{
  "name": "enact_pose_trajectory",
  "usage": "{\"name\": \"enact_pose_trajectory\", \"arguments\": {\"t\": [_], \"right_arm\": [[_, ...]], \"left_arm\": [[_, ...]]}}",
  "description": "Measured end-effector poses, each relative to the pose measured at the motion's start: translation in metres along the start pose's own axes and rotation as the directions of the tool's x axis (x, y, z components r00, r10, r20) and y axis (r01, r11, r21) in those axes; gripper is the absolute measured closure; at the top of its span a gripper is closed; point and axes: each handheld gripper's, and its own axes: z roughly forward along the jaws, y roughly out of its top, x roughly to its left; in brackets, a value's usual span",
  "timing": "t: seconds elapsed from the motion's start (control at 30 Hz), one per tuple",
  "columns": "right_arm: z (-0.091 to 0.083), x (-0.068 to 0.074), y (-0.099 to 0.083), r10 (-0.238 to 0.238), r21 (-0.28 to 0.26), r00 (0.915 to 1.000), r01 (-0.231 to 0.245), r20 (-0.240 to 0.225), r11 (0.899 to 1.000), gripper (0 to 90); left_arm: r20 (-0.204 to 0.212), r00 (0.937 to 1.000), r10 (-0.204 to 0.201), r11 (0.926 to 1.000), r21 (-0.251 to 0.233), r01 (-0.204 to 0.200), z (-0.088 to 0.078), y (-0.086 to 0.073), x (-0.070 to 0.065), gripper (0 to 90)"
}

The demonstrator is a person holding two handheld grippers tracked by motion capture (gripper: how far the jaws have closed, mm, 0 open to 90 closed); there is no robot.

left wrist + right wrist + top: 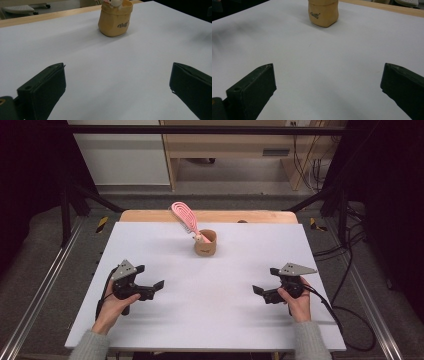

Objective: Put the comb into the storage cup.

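A small tan pouch-like cup point(205, 243) stands upright near the back middle of the white table point(150, 245). A pink slotted brush point(184, 216) sticks out of it, leaning back and left, with a small pale figure at the rim. The cup point(115, 19) lies ahead in the left gripper view, and the cup point(323, 13) lies ahead in the right gripper view. My left gripper point(150, 279) rests at the front left, jaws wide apart, holding nothing. At the front right my right gripper point(265, 281) is open too, with bare table between its jaws.
A wooden strip point(150, 215) runs along the table's far edge. Metal rails point(45, 285) flank the table on both sides, and cables point(345, 285) trail off to the right. Behind stand pale cabinets point(125, 155).
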Motion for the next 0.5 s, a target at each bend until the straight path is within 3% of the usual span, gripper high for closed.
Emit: {"name": "enact_pose_trajectory", "arguments": {"t": [0.5], "right_arm": [[0.002, 0.001, -0.001, -0.002, 0.009, 1.0, 0.002, -0.003, 1.0, 0.3]], "left_arm": [[-0.017, 0.9996, -0.024, 0.9993, 0.027, 0.025, -0.006, -0.02, 0.012, 0.7]]}}
